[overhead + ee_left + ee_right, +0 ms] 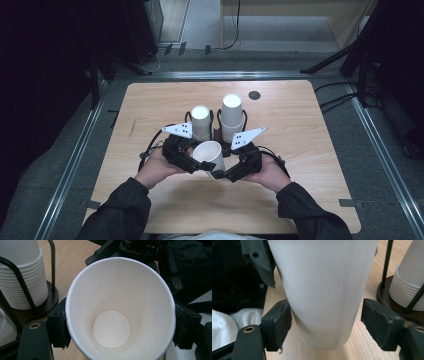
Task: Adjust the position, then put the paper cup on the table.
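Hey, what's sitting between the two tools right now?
A single white paper cup, empty inside. The left tool is clamped on its rim in the left gripper view; the right tool straddles its base, open, in the right gripper view.

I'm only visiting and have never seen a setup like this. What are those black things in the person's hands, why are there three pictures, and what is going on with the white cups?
There is no robot here: a person at a wooden table holds a hand-worked clamp, called a gripper, in each hand. The left gripper and the right gripper each have two black jaws and carry a small camera.

The high view looks down from above the person. The other two pictures come from those gripper cameras, looking along the jaws.

On the table stand two stacks of white paper cups in dark wire holders. Between the grippers is a single paper cup. The left gripper's jaws press against its sides near the rim, so you look straight into it in the left gripper view. The right gripper's jaws sit around its lower part, the right-hand pad apart from it.
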{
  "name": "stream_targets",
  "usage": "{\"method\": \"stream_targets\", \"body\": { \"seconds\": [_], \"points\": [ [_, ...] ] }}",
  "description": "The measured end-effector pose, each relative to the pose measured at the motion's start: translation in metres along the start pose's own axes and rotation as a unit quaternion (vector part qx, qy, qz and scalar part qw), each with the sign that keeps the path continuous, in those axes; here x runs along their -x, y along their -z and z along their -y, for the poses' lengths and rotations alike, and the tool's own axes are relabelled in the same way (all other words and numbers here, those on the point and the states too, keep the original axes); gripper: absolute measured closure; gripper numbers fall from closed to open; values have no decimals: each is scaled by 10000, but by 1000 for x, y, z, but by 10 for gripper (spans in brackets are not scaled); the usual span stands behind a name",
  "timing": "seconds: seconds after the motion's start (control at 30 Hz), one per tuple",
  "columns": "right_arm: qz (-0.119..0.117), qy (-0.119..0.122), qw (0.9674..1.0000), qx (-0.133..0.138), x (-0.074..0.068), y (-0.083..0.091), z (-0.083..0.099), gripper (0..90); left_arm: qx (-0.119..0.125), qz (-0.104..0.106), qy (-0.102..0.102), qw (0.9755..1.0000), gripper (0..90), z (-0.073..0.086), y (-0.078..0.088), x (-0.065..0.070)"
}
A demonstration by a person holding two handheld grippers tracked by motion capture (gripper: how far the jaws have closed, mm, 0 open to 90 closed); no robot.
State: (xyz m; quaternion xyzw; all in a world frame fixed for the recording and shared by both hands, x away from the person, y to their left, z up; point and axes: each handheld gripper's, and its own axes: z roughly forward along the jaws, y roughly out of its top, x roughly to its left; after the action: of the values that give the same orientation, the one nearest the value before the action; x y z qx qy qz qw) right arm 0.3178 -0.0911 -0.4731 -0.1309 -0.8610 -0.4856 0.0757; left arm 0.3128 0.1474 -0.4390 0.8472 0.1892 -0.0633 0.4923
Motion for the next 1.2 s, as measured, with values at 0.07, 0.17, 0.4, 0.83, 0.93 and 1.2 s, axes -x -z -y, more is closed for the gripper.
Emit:
{"method": "stream_targets", "body": {
  "seconds": [0.07, 0.17, 0.4, 0.83, 0.93, 1.2],
  "points": [
    [38, 7, 10000, -10, 0, 0, 0, 245, 28, 7, 14, 10000, 208, 0, 2, -1],
    [125, 33, 9999, -77, 0, 0, 1, 240, 20, -21, 13, 10000, 208, 0, 3, -1],
    [255, 30, 9995, -198, 0, 1, 3, 229, 52, -54, -6, 10000, 209, -1, 10, -2],
    [442, 164, 9986, -248, 2, 9, 7, 229, 96, -202, 10, 9997, 209, 0, 24, -7],
    [464, 167, 9985, -232, 2, 12, 7, 229, 13, -305, -17, 9995, 209, 0, 27, -7],
    [607, 177, 9976, -285, 3, 17, 10, 229, -233, -537, -149, 9982, 209, 3, 31, -9]
  ]
}}
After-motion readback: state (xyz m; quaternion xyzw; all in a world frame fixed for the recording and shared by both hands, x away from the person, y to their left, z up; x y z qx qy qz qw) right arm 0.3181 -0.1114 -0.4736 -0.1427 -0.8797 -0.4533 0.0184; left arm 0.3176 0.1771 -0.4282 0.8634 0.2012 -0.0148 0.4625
